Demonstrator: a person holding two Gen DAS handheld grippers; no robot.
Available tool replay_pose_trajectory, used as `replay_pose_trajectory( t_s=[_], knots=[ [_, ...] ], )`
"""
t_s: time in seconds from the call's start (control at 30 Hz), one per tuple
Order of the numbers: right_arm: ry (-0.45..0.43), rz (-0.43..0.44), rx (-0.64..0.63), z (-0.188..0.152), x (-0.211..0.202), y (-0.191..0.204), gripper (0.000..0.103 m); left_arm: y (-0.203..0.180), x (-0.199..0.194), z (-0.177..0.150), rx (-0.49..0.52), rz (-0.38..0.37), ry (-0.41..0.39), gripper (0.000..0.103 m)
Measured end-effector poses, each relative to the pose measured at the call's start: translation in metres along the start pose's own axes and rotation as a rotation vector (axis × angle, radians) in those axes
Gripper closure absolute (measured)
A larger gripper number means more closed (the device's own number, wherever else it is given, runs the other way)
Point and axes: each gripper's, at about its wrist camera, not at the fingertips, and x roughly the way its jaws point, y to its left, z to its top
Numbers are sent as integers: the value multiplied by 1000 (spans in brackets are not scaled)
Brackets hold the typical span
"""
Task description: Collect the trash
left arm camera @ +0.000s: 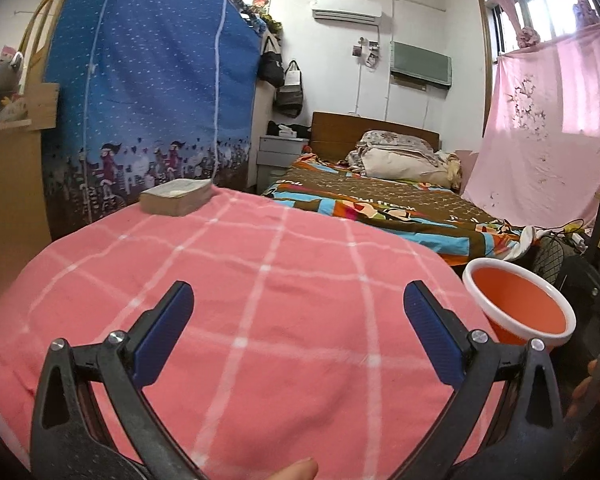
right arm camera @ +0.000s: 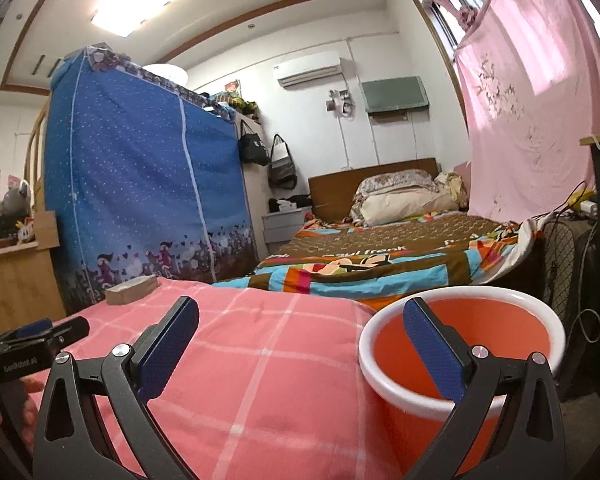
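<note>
1. The left gripper (left arm camera: 299, 334) hangs over the near part of the surface (left arm camera: 260, 280), which is draped in a pink checked cloth; its blue pads are spread wide with nothing between them.
2. The right gripper (right arm camera: 300, 344) is likewise spread wide and empty, straddling the right edge of the surface, its right finger in front of the orange bucket's (right arm camera: 480, 332) mouth.
3. That white-rimmed orange bucket (left arm camera: 520, 308) stands just beside the right edge and looks empty; no trash is visible on the cloth.
4. A thick book (left arm camera: 176, 196) lies at the far left corner.
5. Beyond are a bed (left arm camera: 380, 200) and a blue fabric wardrobe (left arm camera: 152, 80).
</note>
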Motion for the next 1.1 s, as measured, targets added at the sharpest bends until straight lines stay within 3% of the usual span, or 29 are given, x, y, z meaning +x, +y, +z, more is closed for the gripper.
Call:
replay_pose_trajectory(
  t_s=[0.47,1.1],
  knots=[
    [1,-52,-111,-34,-42,43,0,30,-41,-26,32,21,-68,0],
    [0,-67,-135,-49,-47,49,0,34,-48,-40,48,40,-68,0]
  ],
)
